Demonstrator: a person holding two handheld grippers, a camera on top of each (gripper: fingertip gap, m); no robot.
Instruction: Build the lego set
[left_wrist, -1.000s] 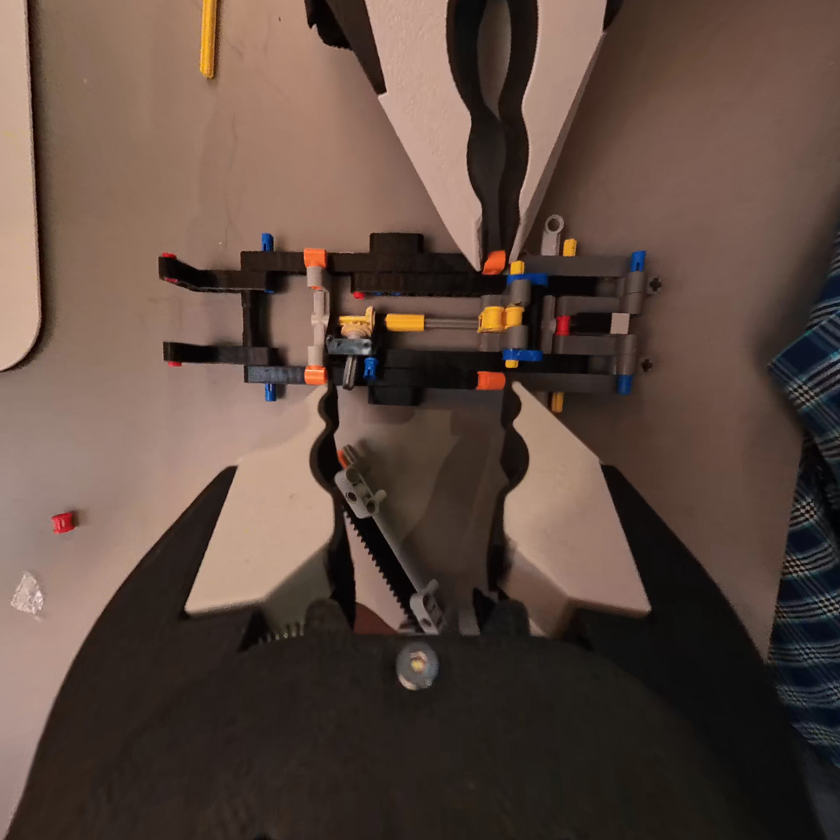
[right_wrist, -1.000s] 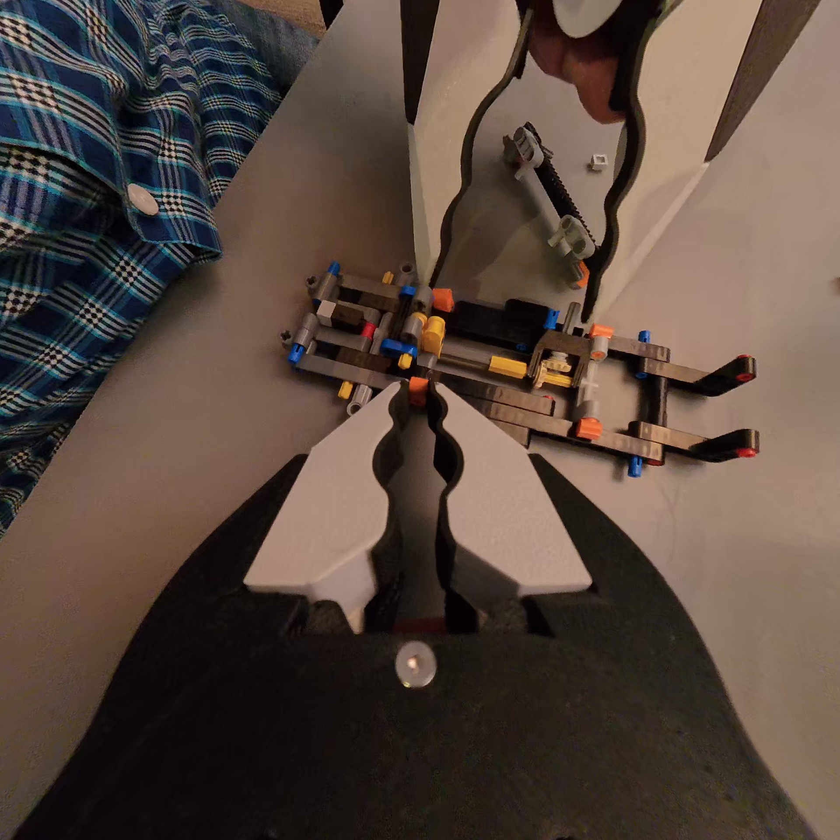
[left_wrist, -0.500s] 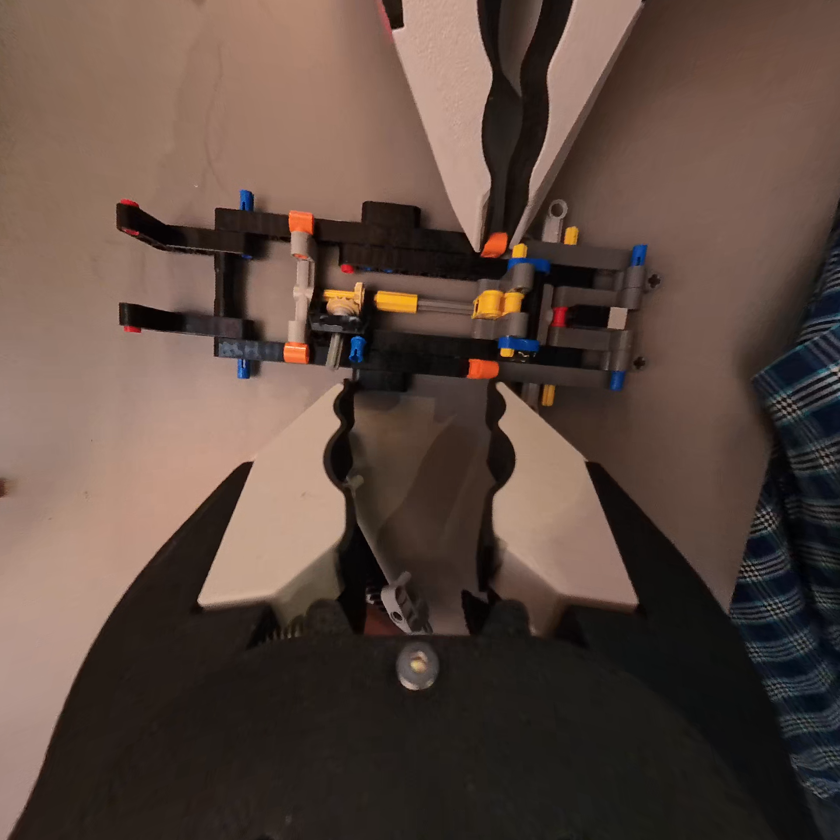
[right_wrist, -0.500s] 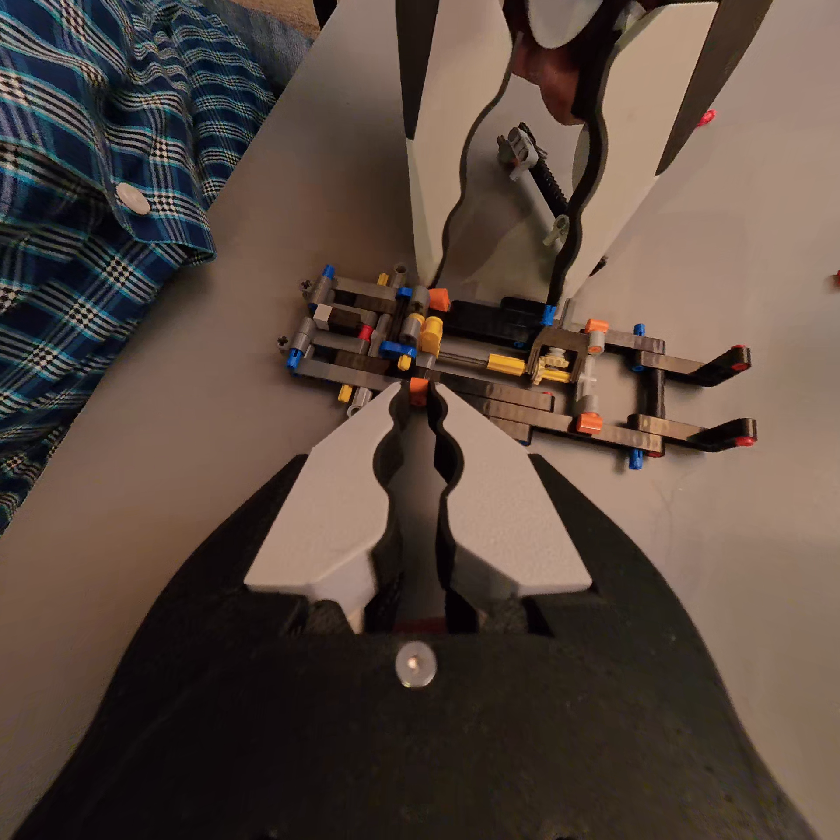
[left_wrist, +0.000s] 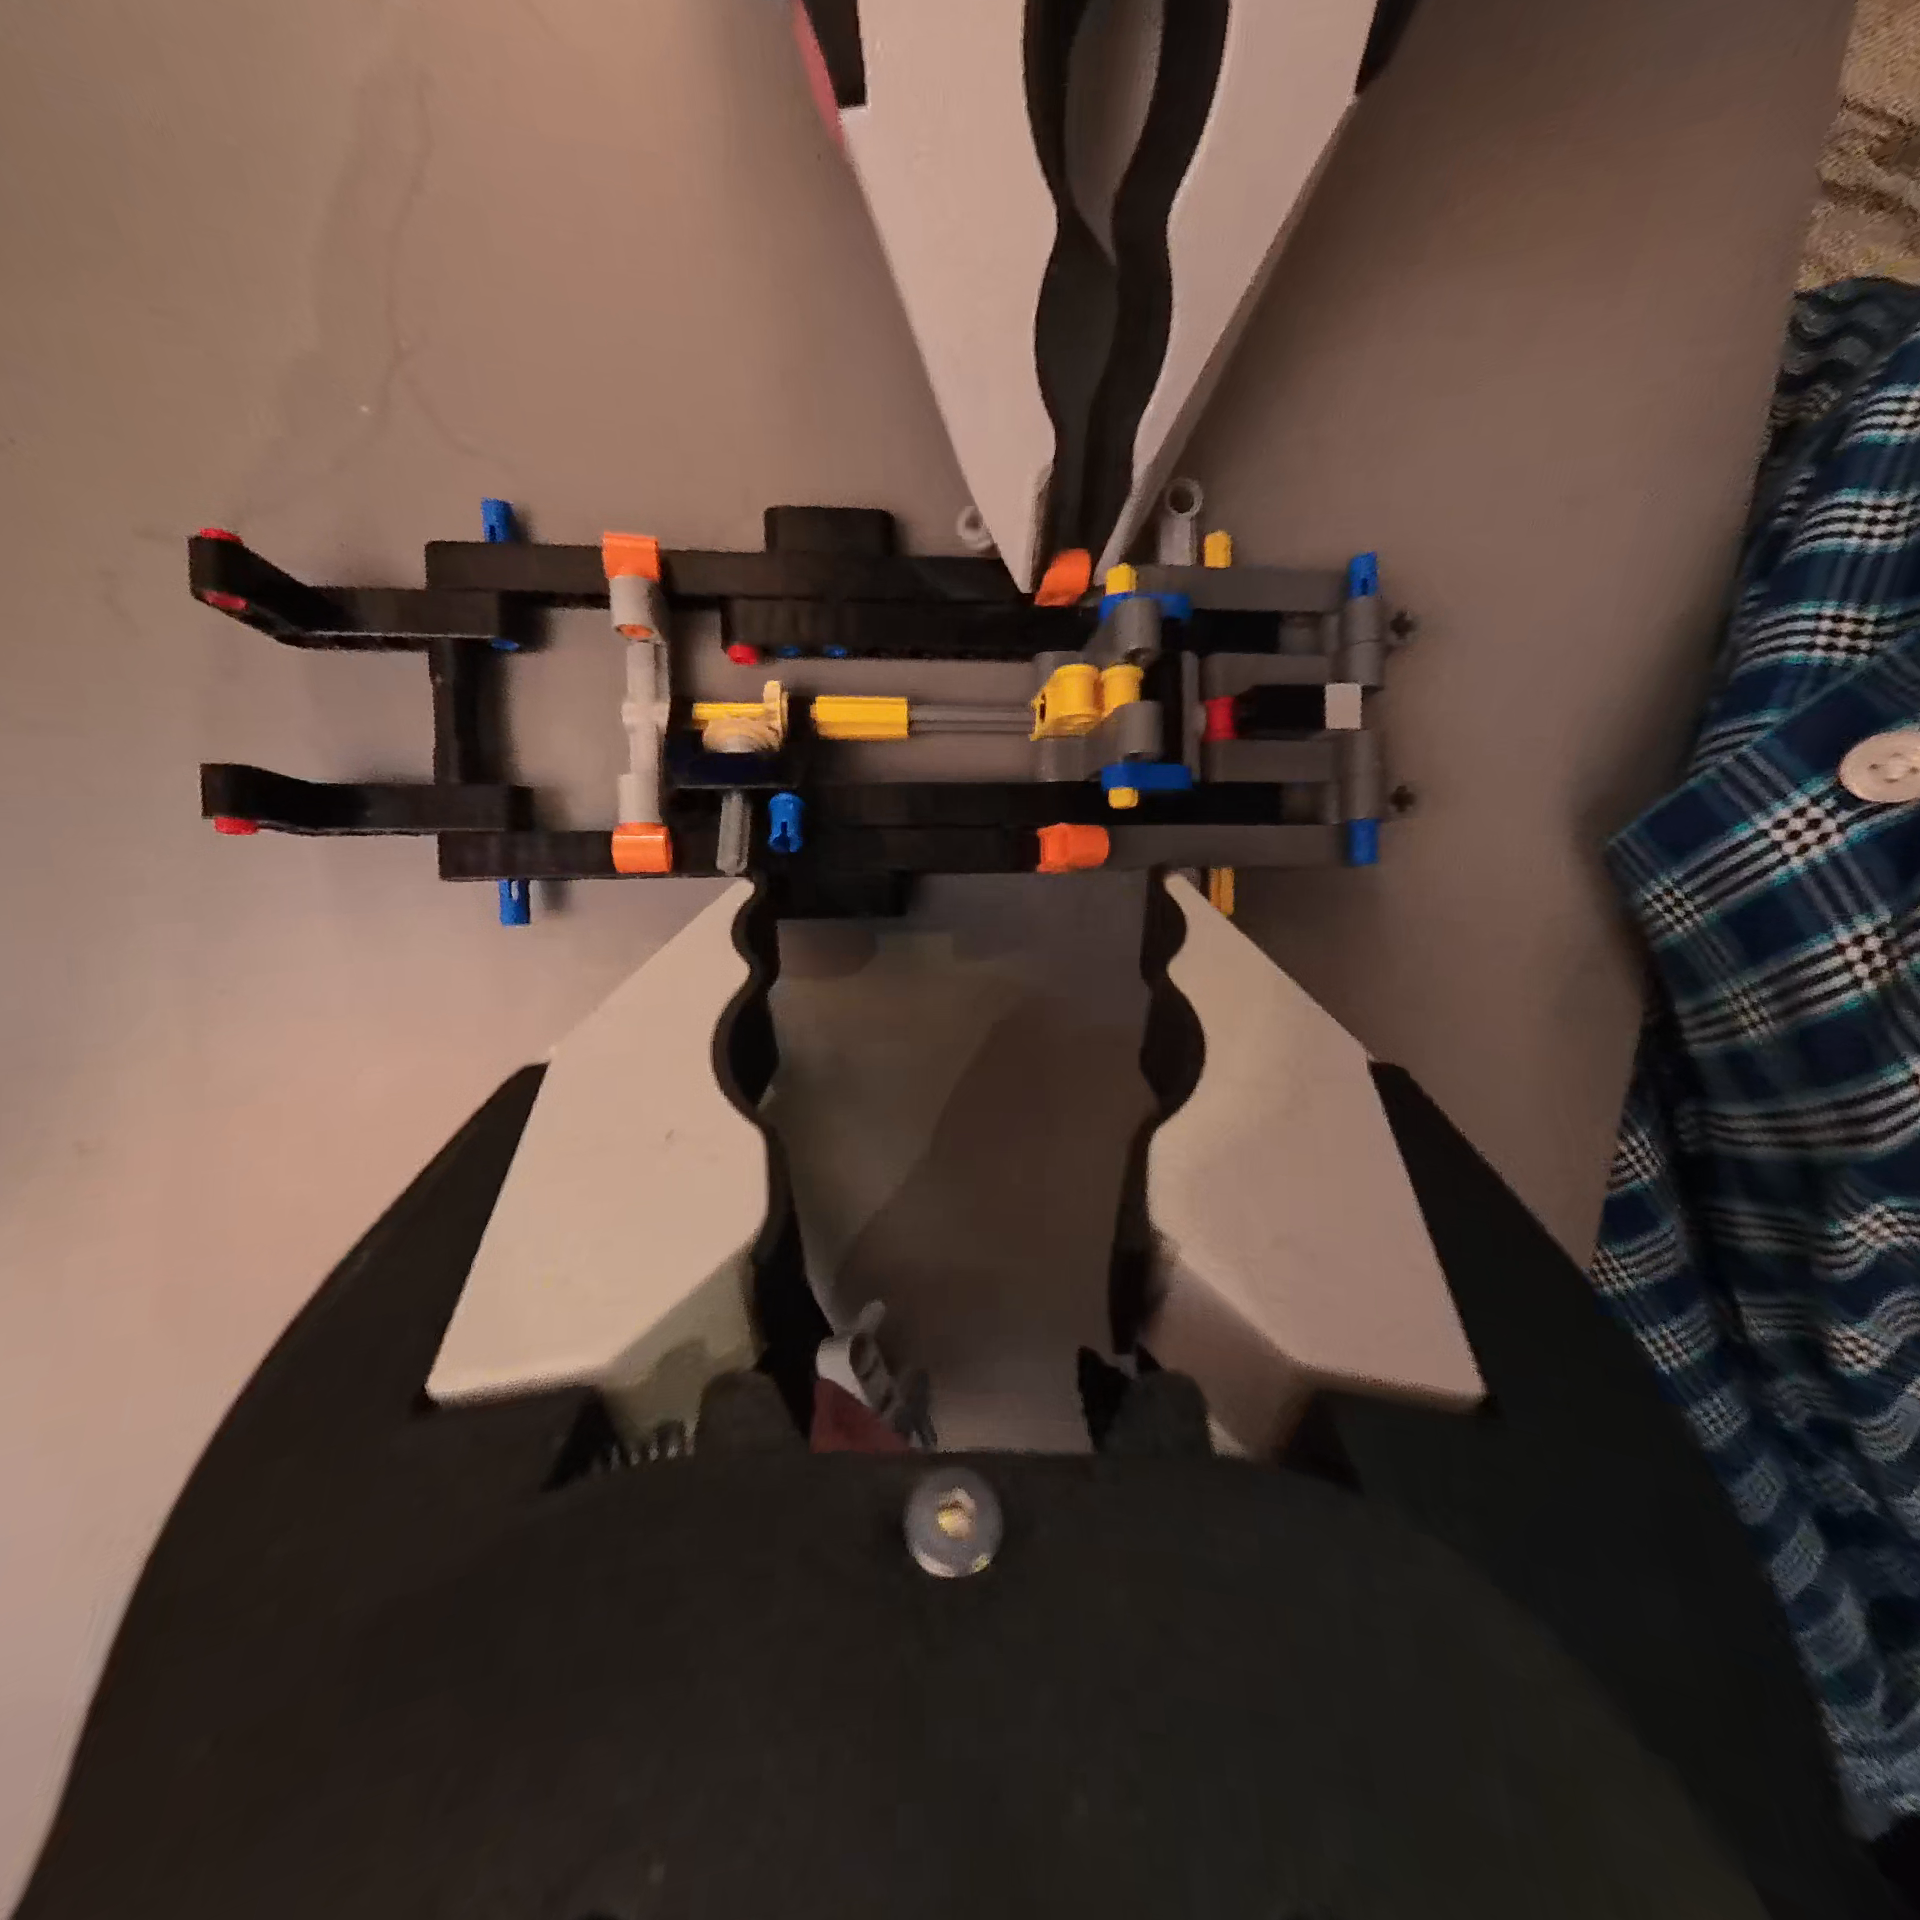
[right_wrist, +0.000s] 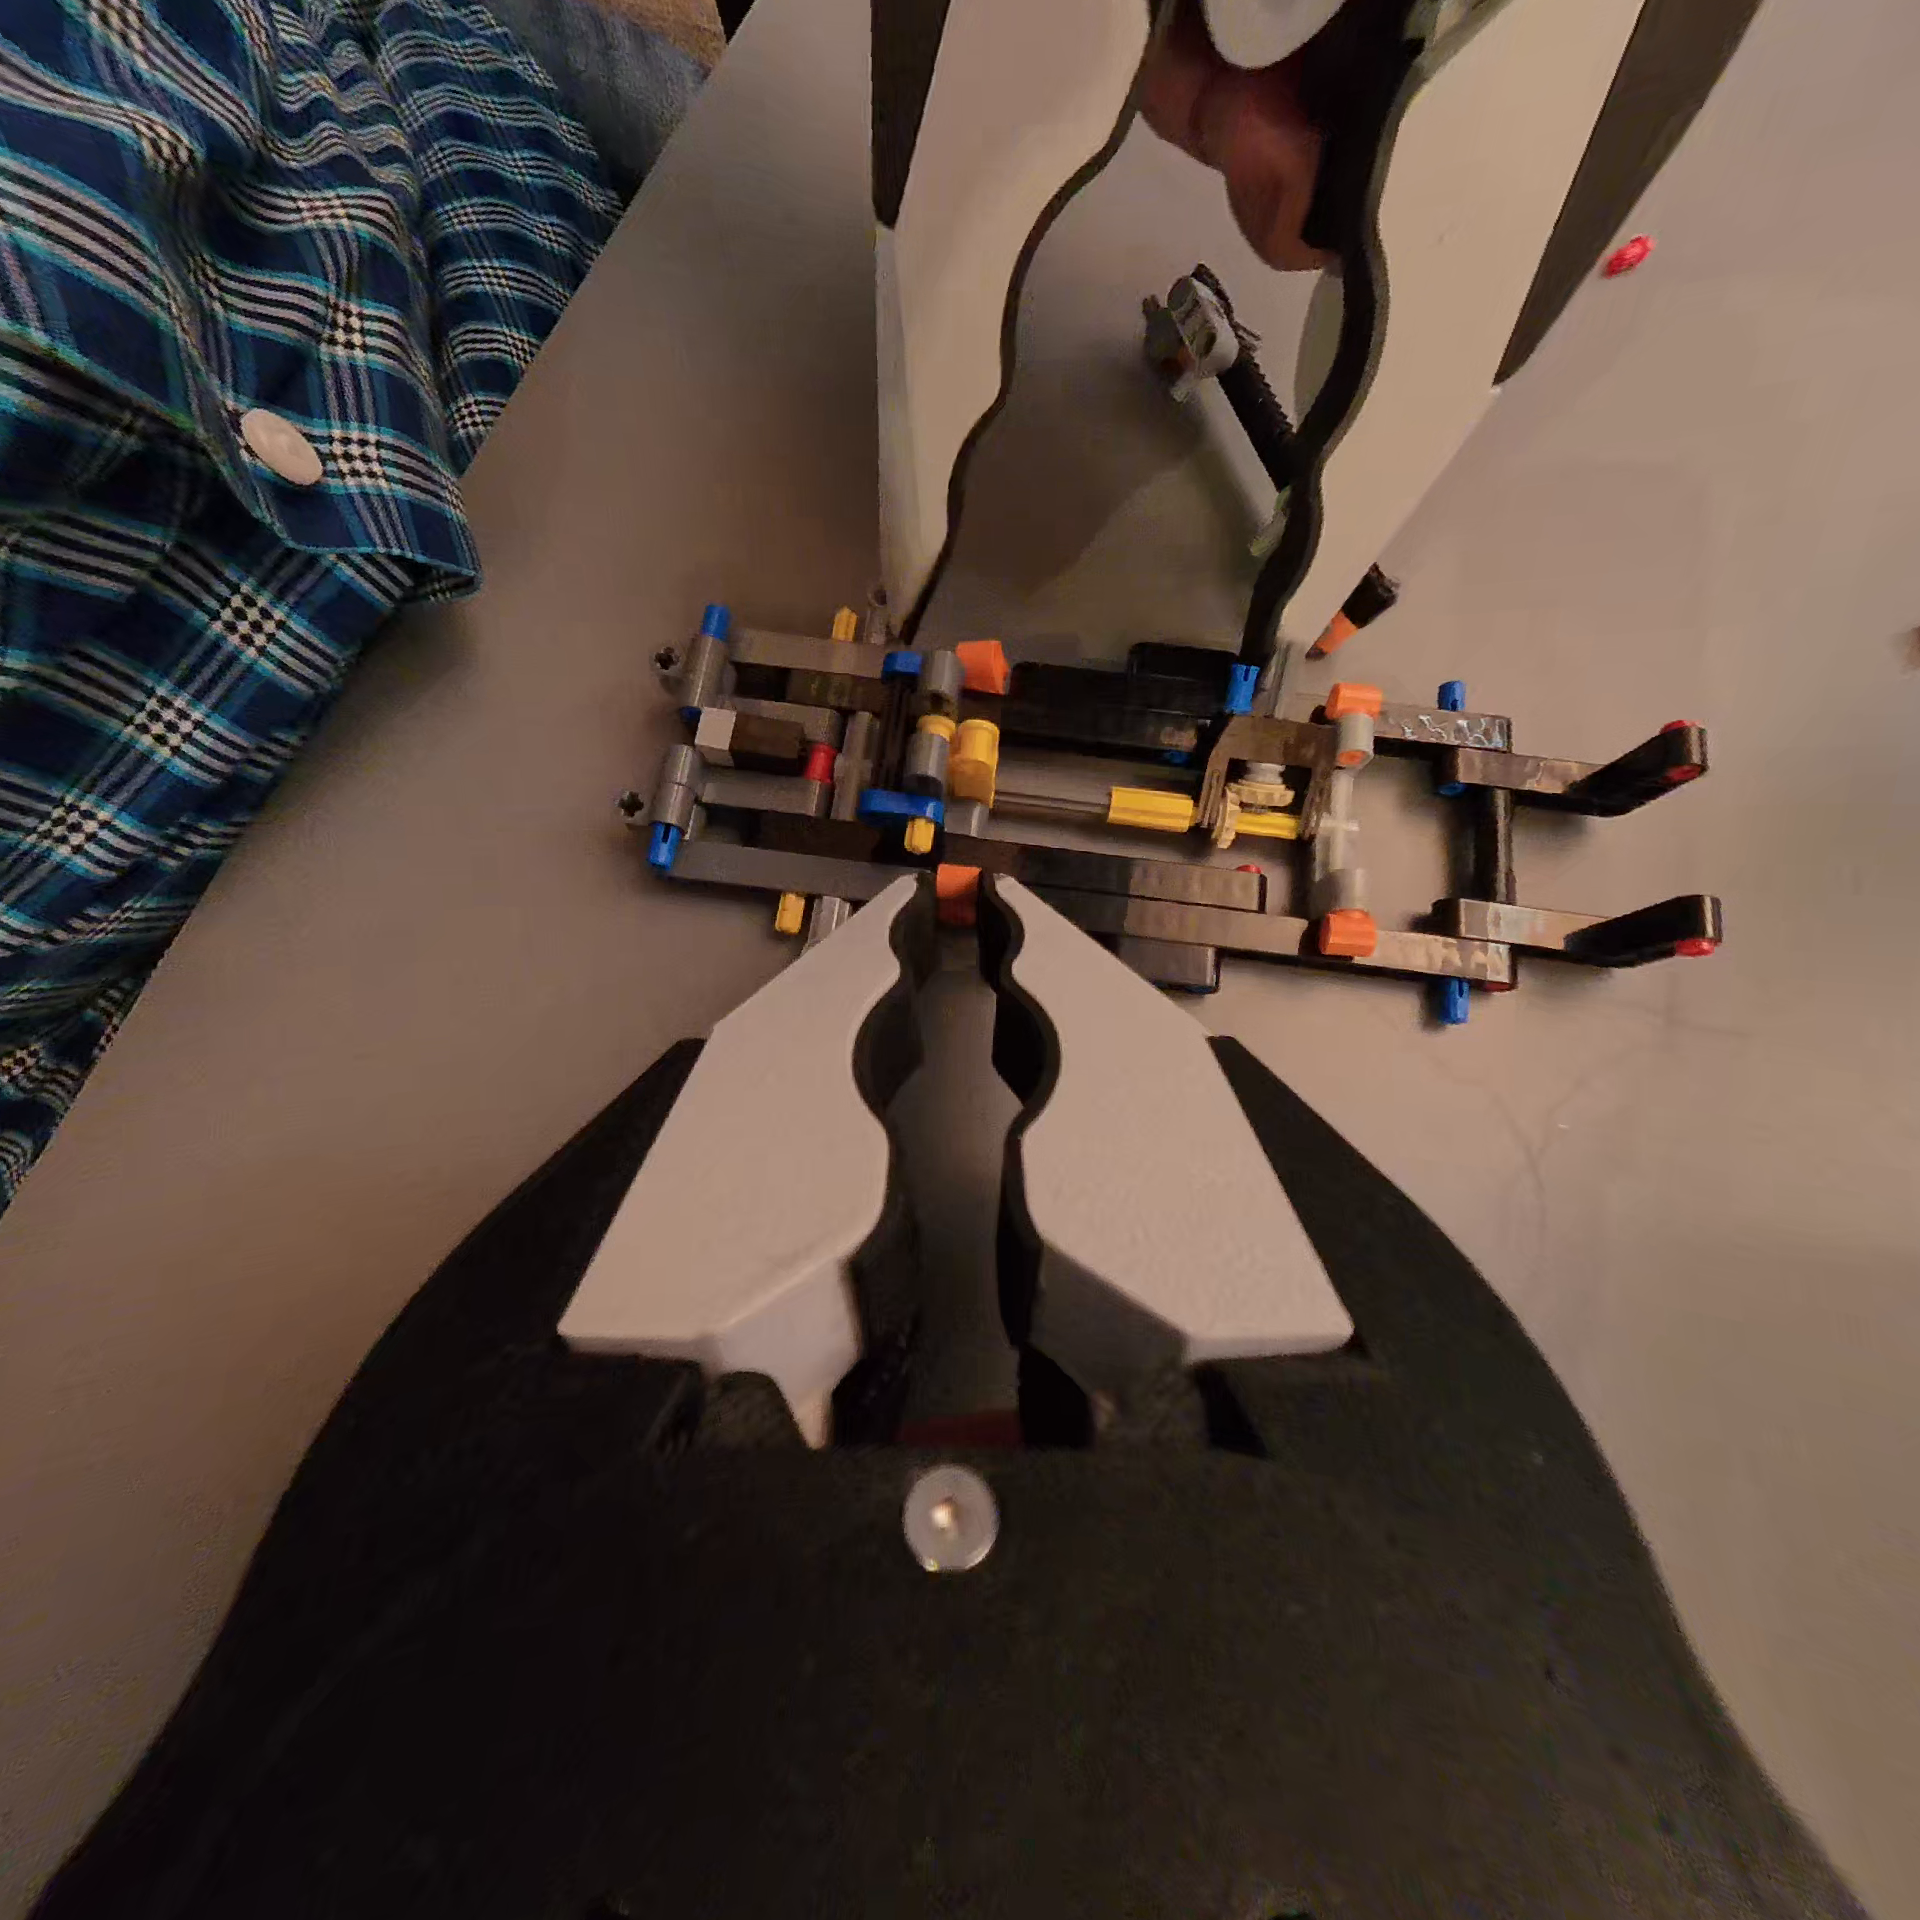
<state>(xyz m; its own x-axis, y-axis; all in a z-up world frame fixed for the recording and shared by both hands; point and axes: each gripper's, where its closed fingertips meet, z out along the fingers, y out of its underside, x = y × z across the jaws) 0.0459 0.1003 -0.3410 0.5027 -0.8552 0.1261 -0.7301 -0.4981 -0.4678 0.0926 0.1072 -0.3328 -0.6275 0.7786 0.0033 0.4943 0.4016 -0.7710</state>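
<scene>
The lego chassis (left_wrist: 935, 623), black and grey beams with orange, blue and yellow pins, lies flat across the table; it also shows in the right wrist view (right_wrist: 1091, 862). My left gripper (left_wrist: 956, 899) is open, its fingertips touching the chassis's near long side. A loose grey-and-black toothed rack piece (right_wrist: 1231, 400) lies on the table between its fingers, seen near the gripper's base (left_wrist: 873, 1371). My right gripper (right_wrist: 956, 899) is shut on an orange connector (right_wrist: 956, 891) at the chassis's opposite edge, and reaches in from the top of the left wrist view (left_wrist: 1060, 582).
A person's blue plaid sleeve (left_wrist: 1787, 935) lies at the table's edge near the chassis's grey end, also in the right wrist view (right_wrist: 208, 416). A small red piece (right_wrist: 1626, 255) and an orange-tipped black piece (right_wrist: 1356, 613) lie loose beyond the chassis. There is about 6 cm between the tips of the two grippers.
My left gripper has moved forward up to the chassis, so the rack piece now sits deeper between its fingers. The right gripper keeps its hold on the orange connector.
</scene>
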